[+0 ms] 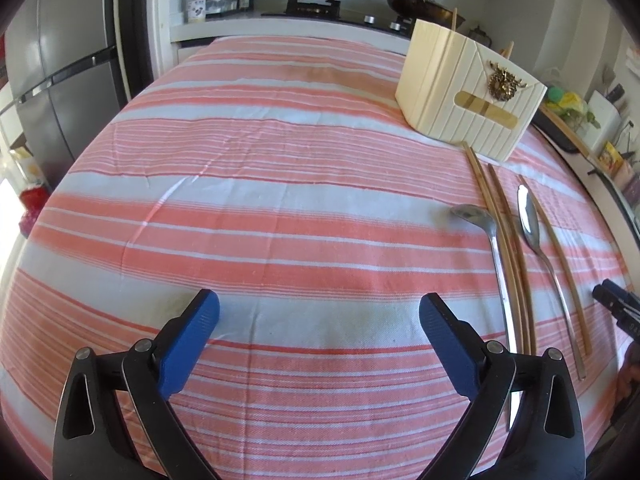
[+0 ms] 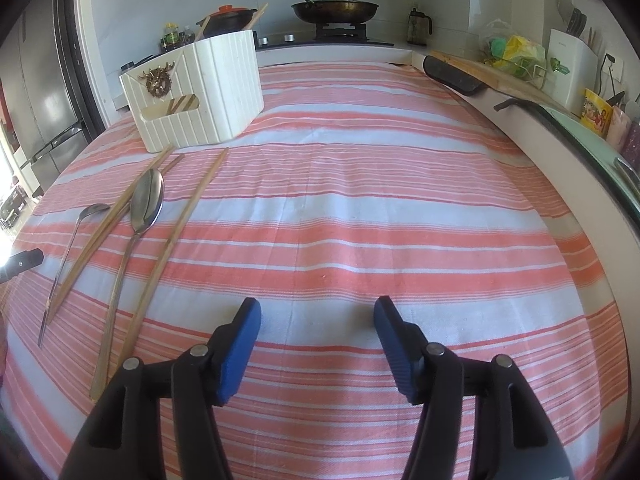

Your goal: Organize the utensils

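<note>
Striped cloth, loose utensils, and both our grippers empty above it.

Our left gripper [image 1: 319,312] gapes wide, our right gripper [image 2: 318,320] is parted, nothing between either. Chopsticks [image 2: 120,208] and two spoons [image 2: 147,200] lie loose just before the holder [image 2: 224,92], far left of the right gripper, probably awaiting sorting into it.

In the left view the ladle [image 1: 494,264] handle slips behind the gripper arm at 5 o'clock. The chopsticks [image 2: 182,103] in the holder [image 2: 196,92] show only through its slot (and as tips above the rim).
</note>
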